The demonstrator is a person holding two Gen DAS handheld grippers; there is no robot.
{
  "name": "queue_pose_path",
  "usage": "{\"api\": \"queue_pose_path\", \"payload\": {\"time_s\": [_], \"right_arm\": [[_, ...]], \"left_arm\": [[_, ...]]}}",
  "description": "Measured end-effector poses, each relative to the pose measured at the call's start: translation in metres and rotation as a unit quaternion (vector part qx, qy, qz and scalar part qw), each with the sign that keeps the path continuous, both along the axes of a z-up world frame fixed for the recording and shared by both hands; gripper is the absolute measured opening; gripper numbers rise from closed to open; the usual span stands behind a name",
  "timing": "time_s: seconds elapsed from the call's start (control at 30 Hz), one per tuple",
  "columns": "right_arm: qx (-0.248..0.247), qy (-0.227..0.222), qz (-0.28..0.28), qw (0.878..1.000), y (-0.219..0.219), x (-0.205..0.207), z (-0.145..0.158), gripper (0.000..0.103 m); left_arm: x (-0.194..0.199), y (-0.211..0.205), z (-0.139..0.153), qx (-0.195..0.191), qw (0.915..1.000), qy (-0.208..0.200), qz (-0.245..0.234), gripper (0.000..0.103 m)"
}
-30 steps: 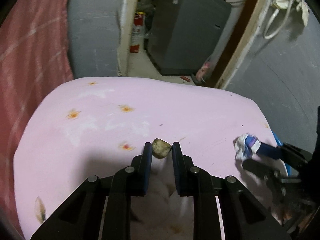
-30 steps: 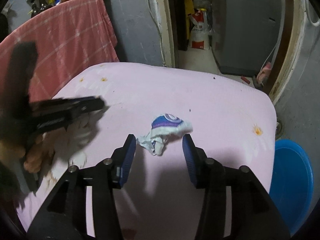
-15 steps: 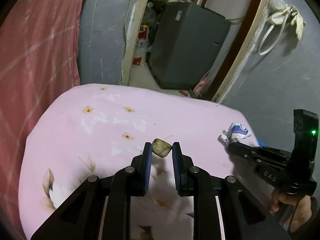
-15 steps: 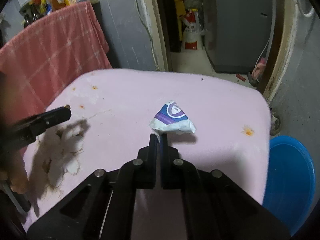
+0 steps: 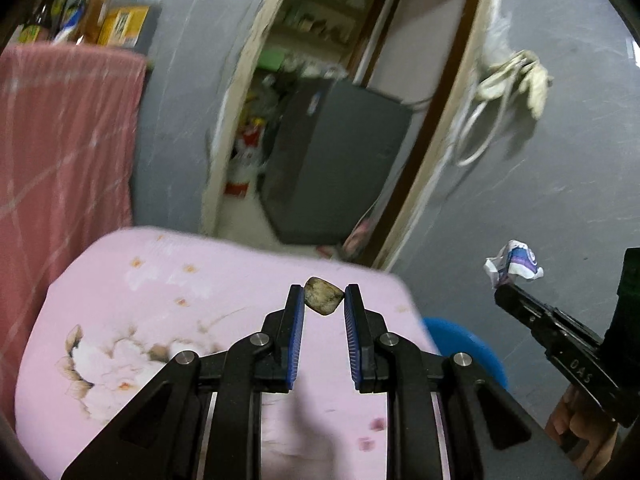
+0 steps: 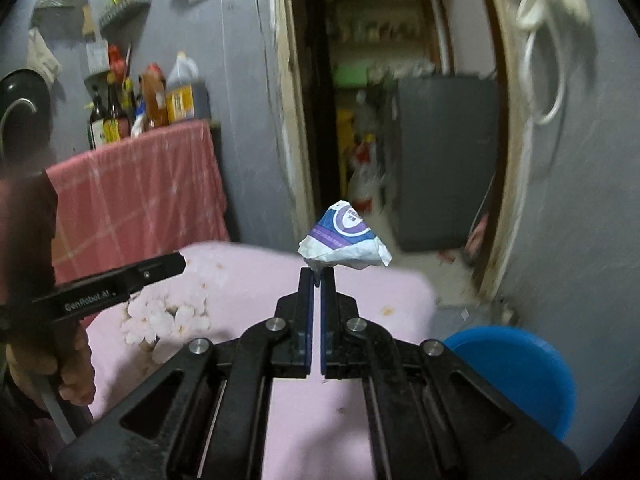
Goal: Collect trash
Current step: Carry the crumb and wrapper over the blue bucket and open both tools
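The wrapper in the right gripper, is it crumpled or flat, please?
Crumpled: the wrapper is a creased wad, pinched by one corner in the shut right gripper, above the pink table.

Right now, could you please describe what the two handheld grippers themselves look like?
Both are black, with angular linked arms joined by round silver pins. The left gripper and right gripper each carry two flat fingers faced with ribbed blue pads. Seen side-on, the left one's finger bears white "GenRobot.AI" lettering, and the right one's has embossed letters. No cables or sleeves show.

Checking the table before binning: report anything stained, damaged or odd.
The pink tablecloth carries brownish stains near its flower print and small reddish spots by the near edge. The white cloth hangs bunched on the wall. Nothing looks broken.
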State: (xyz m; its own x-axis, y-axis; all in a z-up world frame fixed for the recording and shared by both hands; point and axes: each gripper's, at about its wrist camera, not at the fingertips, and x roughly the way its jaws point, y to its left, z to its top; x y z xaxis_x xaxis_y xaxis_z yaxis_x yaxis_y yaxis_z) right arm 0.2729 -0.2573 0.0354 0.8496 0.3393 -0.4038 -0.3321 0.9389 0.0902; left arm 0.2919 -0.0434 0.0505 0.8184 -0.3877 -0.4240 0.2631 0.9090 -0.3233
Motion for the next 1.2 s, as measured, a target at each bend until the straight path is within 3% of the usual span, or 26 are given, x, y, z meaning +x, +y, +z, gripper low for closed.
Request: {"api": "queue_pose_path", "payload": {"time_s": [0.3, 0.53, 0.87, 1.0, 1.2], "right_arm": [[-0.012, -0.107, -0.069, 0.992, -0.040, -0.058, 0.048, 0.003], [-0.032, -0.147, -0.129, 0.980, -0.078, -0.086, 0.059, 0.003], [-0.041, -0.134, -0.185, 0.973, -0.121, -0.095, 0.047, 0.003], [-0.034, -0.101, -0.195, 0.975, -0.135, -0.086, 0.028, 0.003], [-0.023, -0.048, -0.200, 0.978, -0.148, -0.070, -0.002, 0.004]], "left_arm": [[-0.037, -0.063, 0.054, -0.001, 0.9926, -0.115, -0.039, 0.017], [-0.054, -0.113, 0.070, -0.010, 0.9834, -0.164, -0.076, 0.017], [-0.042, -0.169, 0.060, 0.013, 0.9821, -0.151, -0.113, 0.017], [-0.035, -0.185, 0.046, 0.037, 0.9832, -0.126, -0.127, 0.017], [-0.010, -0.204, 0.018, 0.053, 0.9868, -0.051, -0.144, 0.017]]}}
